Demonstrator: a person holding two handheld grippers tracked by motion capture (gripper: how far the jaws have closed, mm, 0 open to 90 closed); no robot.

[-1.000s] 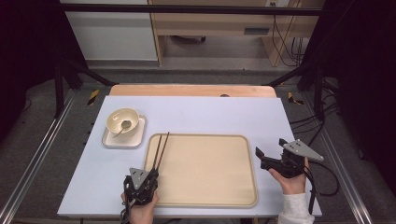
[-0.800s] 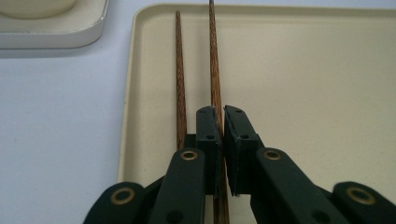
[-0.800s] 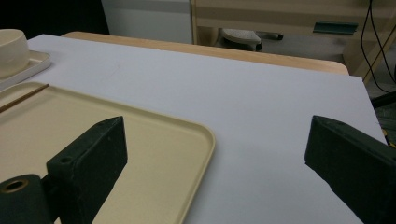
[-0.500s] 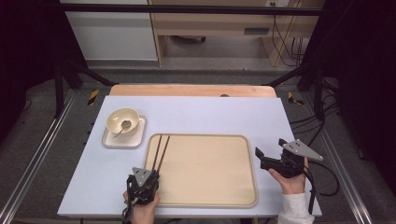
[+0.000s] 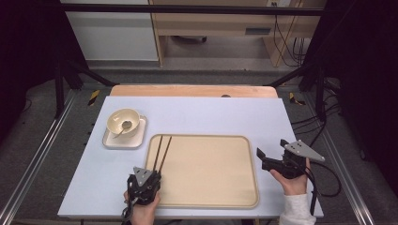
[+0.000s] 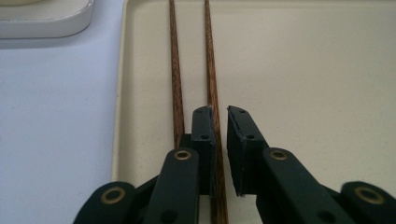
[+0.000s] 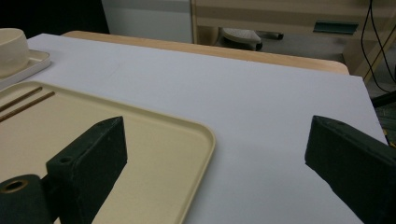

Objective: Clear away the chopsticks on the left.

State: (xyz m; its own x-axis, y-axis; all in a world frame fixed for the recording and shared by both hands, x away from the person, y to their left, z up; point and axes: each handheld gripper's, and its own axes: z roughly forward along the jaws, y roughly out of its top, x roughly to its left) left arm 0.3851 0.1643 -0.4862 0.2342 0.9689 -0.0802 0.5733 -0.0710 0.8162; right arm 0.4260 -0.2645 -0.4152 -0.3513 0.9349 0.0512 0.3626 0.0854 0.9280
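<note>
With the chopsticks [image 6: 191,70] lying along the tray's [image 5: 206,199] left edge, the left gripper [image 6: 220,123], jaws just parting off them, should back straight out; right gripper [image 7: 215,154] gapes empty.

Even overhead light, soft shadows; dark surround; near jaws blurred.

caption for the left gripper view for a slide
Left gripper, jaws just eased slightly apart, over the near ends of two chopsticks lying on the tray.
</note>
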